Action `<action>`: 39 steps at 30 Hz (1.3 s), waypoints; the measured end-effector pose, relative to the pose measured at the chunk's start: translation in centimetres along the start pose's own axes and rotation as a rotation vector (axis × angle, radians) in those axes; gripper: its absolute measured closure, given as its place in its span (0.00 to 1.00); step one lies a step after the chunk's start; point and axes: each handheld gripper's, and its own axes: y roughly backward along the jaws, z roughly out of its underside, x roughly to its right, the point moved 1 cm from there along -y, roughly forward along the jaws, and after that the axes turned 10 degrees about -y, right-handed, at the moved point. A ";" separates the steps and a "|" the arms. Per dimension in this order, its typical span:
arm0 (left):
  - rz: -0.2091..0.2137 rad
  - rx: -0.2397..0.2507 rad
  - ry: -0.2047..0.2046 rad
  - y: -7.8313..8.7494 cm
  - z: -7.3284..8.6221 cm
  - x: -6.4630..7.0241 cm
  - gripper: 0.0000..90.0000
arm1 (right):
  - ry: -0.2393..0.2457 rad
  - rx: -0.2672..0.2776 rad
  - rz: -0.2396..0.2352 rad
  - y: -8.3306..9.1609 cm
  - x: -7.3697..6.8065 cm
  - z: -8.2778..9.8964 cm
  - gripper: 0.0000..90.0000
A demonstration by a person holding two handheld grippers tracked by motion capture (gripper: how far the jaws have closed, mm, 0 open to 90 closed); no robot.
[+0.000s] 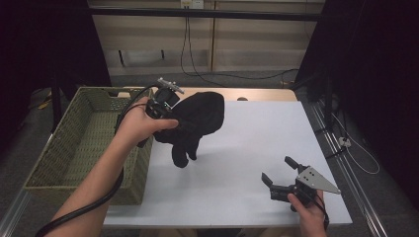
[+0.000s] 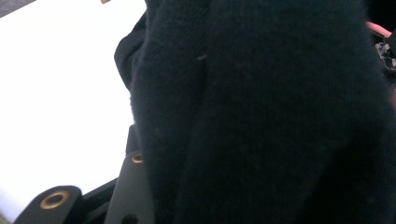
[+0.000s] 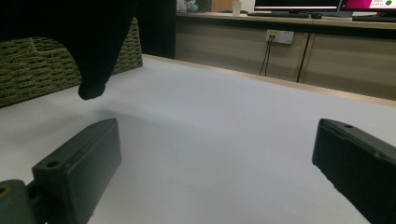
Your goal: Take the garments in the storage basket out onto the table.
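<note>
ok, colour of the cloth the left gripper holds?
Black cloth, plain knit; clearest in the high view.

High view: fixed above the near edge, facing forward and down; takes in the whole white table (image 1: 237,163), the woven basket (image 1: 74,148) at left, the far wall.
Left gripper view: pressed right against the black cloth (image 2: 261,116), a strip of table at the left edge.
Right gripper view: low over the tabletop, looking level across it toward the cabinets (image 3: 289,46).
Shared by all three: table, hanging cloth.
Shared by high and right gripper views: basket.
</note>
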 end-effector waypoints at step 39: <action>-0.115 0.064 -0.018 -7.1 4.7 0.4 0.11 | 0.035 -0.068 -0.012 -1.0 -0.5 0.3 0.01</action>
